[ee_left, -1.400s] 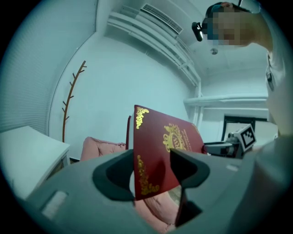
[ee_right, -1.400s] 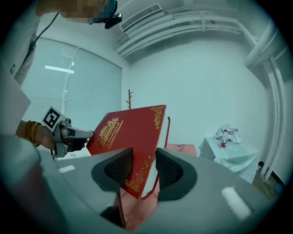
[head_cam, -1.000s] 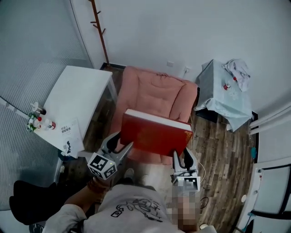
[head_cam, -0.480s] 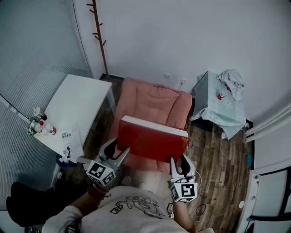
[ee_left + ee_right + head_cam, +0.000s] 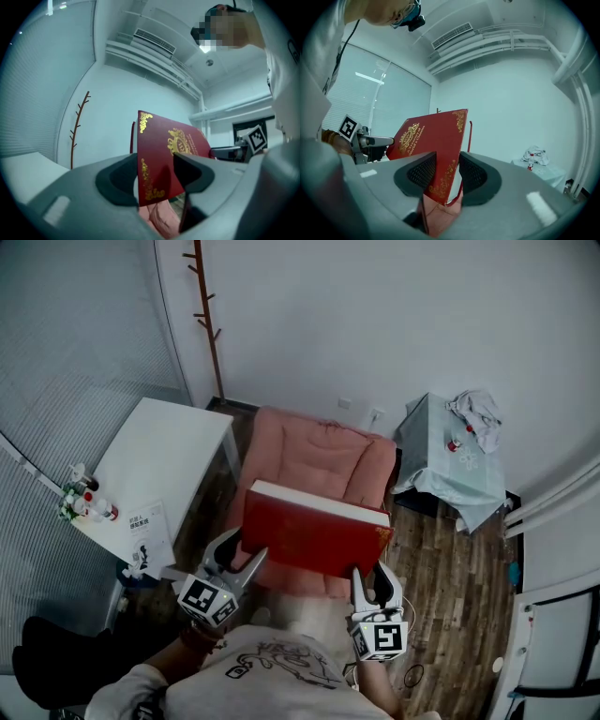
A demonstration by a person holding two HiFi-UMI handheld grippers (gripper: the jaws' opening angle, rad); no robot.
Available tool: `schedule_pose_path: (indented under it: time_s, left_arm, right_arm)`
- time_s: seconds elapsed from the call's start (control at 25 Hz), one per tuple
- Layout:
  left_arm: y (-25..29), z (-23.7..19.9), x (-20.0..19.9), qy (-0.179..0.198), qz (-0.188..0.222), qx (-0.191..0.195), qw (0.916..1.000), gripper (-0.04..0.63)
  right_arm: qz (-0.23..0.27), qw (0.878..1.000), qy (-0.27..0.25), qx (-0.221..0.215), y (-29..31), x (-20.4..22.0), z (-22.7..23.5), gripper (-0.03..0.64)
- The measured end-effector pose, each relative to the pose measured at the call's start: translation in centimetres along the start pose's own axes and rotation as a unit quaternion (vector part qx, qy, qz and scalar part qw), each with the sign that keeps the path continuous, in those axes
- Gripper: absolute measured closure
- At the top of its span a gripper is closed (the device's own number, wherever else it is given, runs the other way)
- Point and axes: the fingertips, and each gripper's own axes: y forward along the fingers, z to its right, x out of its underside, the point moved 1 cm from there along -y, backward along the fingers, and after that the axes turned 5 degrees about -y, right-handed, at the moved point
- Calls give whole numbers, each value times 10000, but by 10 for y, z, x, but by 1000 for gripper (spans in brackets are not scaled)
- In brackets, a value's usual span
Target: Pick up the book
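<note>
**Red book held in the air by two grippers, above a pink armchair**

Head view. A pink armchair (image 5: 319,451) fills the centre. A white table (image 5: 164,451) stands at its 9 o'clock and a cloth-covered side table (image 5: 441,460) at its 2 o'clock. The red book (image 5: 314,535), with gold tooling on its cover, hangs roughly level over the seat's 6 o'clock edge. The left gripper (image 5: 242,554) clamps the book's 8 o'clock corner and the right gripper (image 5: 377,579) its 5 o'clock corner, each with its jaws pressing on both covers. A booklet (image 5: 147,526) and small bottles (image 5: 80,502) lie at the table's 7 o'clock end.
</note>
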Motion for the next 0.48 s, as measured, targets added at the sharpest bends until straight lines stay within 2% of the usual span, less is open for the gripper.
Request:
schedule_pose_path:
  time_s: [0.24,0.36,0.48]
  left_arm:
    - [0,-1,-3,132,16,36,9999,354]
    - [-1,-5,1,23,23,-6,10000,354]
    - [-4,-8,0,-4,23,0,10000,354]
  right_arm:
    - [60,10000,-30,36,0,-1,1,463]
    - [195,9998,47,-36,4,-4,-4,465]
    - [114,9999,-29,-20,5,-4,-7,465]
